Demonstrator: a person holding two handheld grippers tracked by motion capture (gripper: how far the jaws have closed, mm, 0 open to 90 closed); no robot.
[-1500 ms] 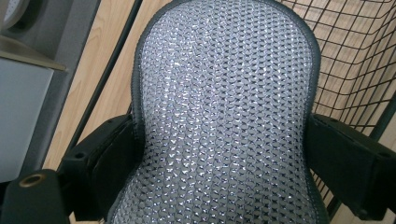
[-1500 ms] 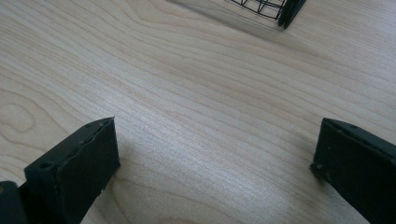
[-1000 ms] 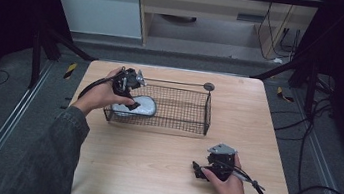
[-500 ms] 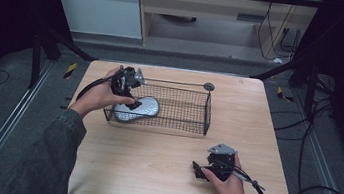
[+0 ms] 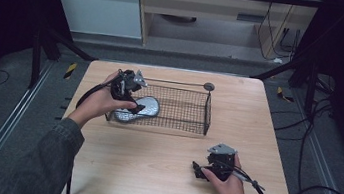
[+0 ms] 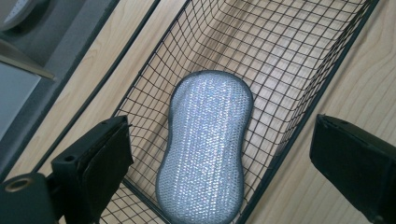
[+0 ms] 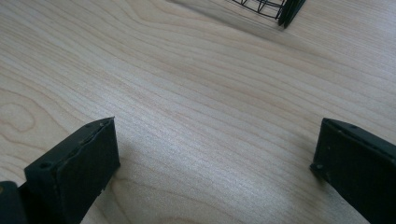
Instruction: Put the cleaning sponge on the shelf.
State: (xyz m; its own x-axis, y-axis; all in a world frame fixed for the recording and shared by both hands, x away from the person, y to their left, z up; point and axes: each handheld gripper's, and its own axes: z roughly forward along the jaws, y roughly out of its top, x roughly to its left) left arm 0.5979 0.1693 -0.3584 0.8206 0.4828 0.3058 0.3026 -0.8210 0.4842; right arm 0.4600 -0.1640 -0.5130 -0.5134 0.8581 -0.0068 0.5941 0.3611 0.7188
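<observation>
The left gripper [image 5: 135, 103] hangs over the left end of the wire basket [image 5: 192, 122], its jaws wide apart, one to each side of the silver scrub pad [image 6: 205, 149] that lies flat on the basket floor. In the left gripper view the pad sits between the two jaws but below them, untouched, so this looks like either the reach for a pick or the moment just after a drop; the pictures cannot settle which. If a pick, the next move calls for lowering inside the basket walls and closing across the pad's narrow waist. The right gripper [image 5: 208, 170] rests on the table [image 5: 149, 175] near its front edge, jaws spread with nothing between them, well apart from the basket
</observation>
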